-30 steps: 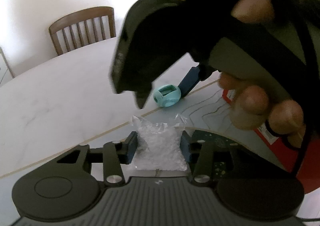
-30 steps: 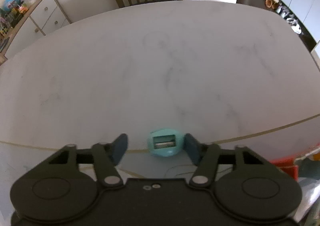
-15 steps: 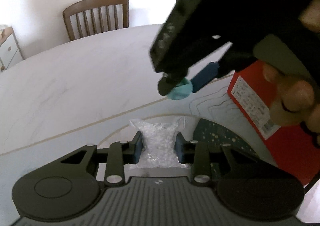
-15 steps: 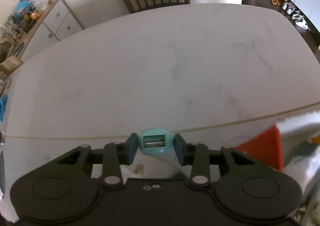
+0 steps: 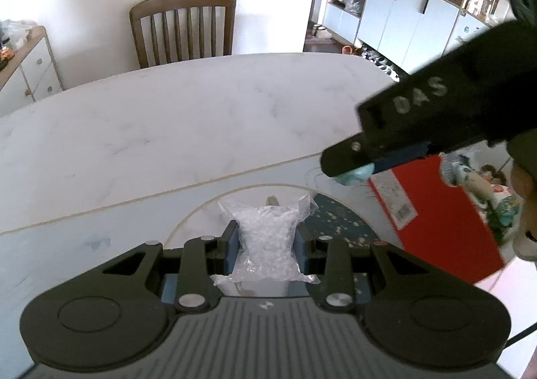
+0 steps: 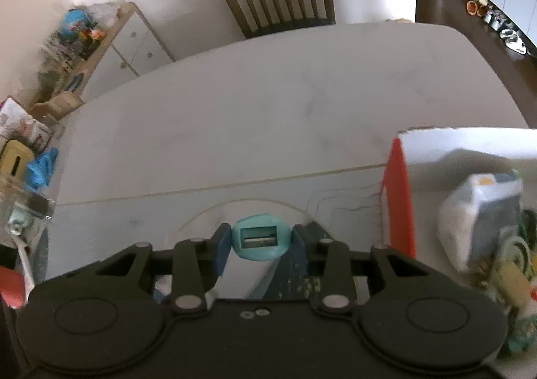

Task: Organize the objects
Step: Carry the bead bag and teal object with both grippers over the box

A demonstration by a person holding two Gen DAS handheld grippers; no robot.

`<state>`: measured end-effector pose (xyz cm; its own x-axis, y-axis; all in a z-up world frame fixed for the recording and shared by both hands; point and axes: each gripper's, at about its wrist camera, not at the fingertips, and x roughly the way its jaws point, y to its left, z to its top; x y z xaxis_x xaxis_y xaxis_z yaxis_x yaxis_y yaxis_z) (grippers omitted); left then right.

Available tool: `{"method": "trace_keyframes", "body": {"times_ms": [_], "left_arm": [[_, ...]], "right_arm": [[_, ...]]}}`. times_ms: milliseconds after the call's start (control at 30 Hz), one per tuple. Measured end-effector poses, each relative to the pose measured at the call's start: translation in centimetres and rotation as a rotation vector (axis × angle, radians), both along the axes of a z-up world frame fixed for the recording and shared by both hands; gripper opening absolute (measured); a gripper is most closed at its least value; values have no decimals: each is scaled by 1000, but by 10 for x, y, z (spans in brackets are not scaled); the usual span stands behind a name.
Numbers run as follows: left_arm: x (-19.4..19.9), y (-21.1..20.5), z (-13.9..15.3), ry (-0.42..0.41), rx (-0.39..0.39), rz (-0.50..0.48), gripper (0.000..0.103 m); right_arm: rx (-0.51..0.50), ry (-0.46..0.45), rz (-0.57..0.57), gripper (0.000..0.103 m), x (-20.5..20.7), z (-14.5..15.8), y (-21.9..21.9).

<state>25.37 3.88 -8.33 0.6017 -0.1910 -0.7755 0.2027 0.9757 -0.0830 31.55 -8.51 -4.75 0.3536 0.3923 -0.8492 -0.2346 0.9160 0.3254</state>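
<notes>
Item 1: clear plastic bag of white granules [image 5: 266, 238], soft, light, crinkly, slippery; best taken at its waist. Pinched between the left tongs [image 5: 266, 241], held above the desk's [image 5: 167, 130] near edge.

Item 2: teal pencil sharpener [image 6: 261, 241], small, rigid, smooth-sided. Pinched across its flanks by the right tongs [image 6: 261, 244], beside the red box [image 6: 397, 197].

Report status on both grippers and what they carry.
Left gripper shut on clear plastic bag. Right gripper shut on teal sharpener. Red box close at right; nothing blocking.
</notes>
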Motion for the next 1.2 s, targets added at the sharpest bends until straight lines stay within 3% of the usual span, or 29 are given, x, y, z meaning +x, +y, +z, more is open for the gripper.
{"method": "trace_keyframes", "body": {"times_ms": [267, 667, 1200], "left_arm": [[-28, -12, 31, -20, 23, -7, 33], [-51, -63, 69, -52, 8, -69, 33], [-49, -167, 69, -69, 21, -152, 33]], "right_arm": [[33, -46, -4, 37, -36, 28, -31], [80, -69, -67, 37, -77, 44, -99], [65, -102, -161, 38, -92, 38, -216]]}}
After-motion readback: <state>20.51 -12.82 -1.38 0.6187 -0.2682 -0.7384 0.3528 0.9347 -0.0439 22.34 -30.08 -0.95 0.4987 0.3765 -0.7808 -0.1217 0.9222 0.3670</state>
